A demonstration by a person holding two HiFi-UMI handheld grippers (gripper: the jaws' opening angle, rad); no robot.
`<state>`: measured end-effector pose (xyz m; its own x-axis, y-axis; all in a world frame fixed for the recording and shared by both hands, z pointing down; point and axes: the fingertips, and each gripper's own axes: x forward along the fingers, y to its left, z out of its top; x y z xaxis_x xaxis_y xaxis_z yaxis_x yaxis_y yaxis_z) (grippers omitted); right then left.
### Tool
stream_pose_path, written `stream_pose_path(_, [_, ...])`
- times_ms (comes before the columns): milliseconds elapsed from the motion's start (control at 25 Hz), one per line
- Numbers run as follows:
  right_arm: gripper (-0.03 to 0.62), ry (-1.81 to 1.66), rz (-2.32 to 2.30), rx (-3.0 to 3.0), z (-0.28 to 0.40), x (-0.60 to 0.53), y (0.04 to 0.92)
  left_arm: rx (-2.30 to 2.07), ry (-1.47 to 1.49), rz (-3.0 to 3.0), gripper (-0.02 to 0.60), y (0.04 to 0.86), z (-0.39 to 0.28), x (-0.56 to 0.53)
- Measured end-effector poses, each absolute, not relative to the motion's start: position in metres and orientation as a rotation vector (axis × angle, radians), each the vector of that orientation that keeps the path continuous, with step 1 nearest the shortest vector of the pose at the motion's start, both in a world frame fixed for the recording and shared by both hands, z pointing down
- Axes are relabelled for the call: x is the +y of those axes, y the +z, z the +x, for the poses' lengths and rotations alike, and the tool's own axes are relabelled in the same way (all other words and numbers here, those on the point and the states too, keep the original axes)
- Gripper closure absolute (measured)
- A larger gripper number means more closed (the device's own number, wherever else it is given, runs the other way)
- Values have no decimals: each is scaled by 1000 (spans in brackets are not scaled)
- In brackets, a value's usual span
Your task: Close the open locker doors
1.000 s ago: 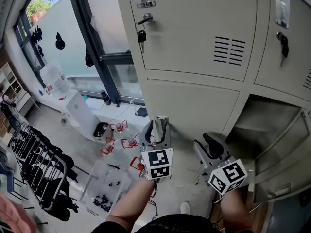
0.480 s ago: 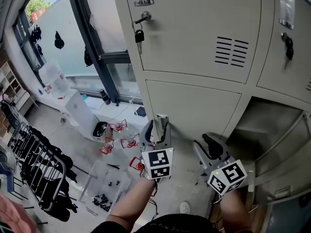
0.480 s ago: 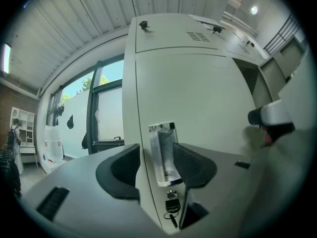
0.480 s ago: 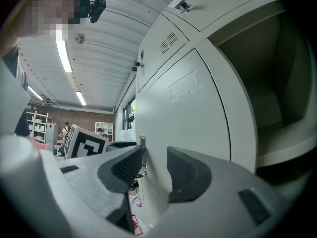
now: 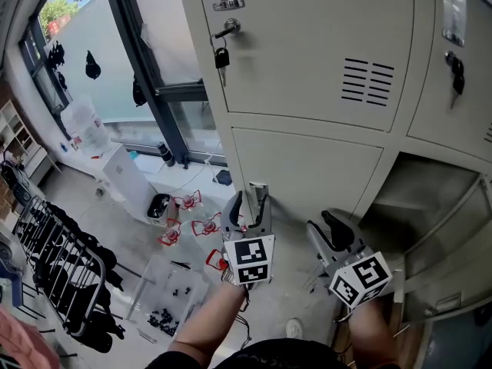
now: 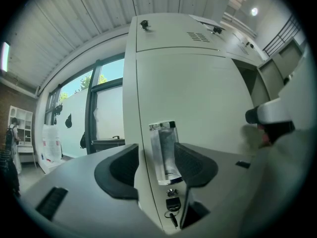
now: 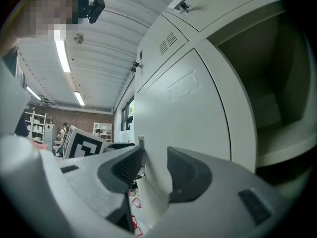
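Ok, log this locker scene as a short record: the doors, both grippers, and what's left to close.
lower left door: looks shut, with a clear handle and a key hanging below it
lower right compartment: open, its door swung out
upper doors: shut
left gripper: jaws opening, one on either side of the clear handle
right gripper: jaws apart, nothing between them
left to close: lower right door

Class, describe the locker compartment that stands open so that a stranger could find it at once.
Start at the pale grey locker bank beside the window. In its lower row, right of the closed door, is the open compartment. Unlike its neighbours, it shows a shadowed hollow instead of a flat door front.
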<state>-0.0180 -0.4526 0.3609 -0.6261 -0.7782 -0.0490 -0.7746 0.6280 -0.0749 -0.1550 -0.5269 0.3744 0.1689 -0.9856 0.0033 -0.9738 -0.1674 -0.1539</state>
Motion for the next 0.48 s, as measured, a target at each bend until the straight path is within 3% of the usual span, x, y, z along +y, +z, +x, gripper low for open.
stream_pose_path(480, [447,-76,-1379,2726,-14,-440,357,1872,-119,-2360,360,364,-152,-504])
